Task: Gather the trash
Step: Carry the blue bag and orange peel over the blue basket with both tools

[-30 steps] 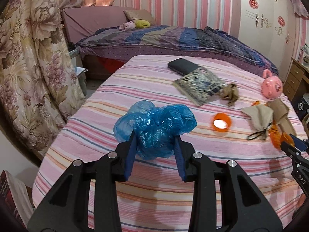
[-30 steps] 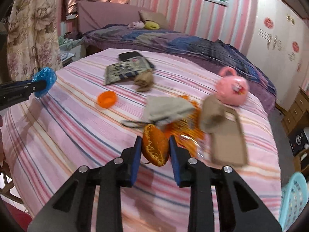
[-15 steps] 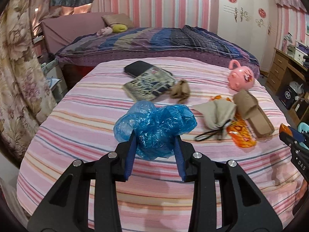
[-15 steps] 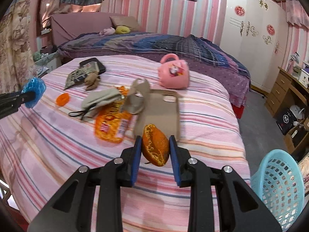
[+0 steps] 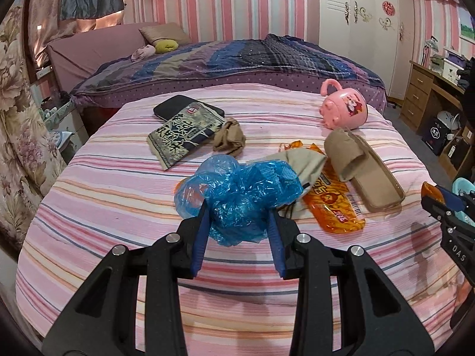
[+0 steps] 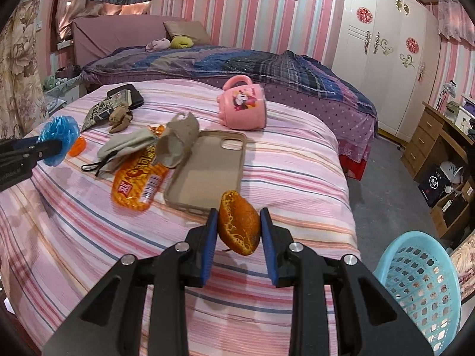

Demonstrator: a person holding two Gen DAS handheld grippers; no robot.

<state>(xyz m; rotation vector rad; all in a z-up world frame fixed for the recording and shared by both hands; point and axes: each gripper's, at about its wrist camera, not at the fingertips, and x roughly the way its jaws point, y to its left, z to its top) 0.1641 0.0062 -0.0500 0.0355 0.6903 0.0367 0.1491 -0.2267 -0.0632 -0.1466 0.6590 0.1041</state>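
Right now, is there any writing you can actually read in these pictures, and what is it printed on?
"DAS": white letters on the black body of the right gripper.
Orange snack wrapper: large Chinese characters, too distorted to read.
Patterned packet: big Chinese characters, not legible.
Pink mug: a cartoon picture, its lettering too small.
Black box by the desk: blurred logo.

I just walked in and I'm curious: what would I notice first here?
Probably the crumpled blue plastic bag pinched in the left gripper and the orange peel clamped in the right gripper, both above the pink striped bed. A pink cartoon mug lies tipped over farther back.
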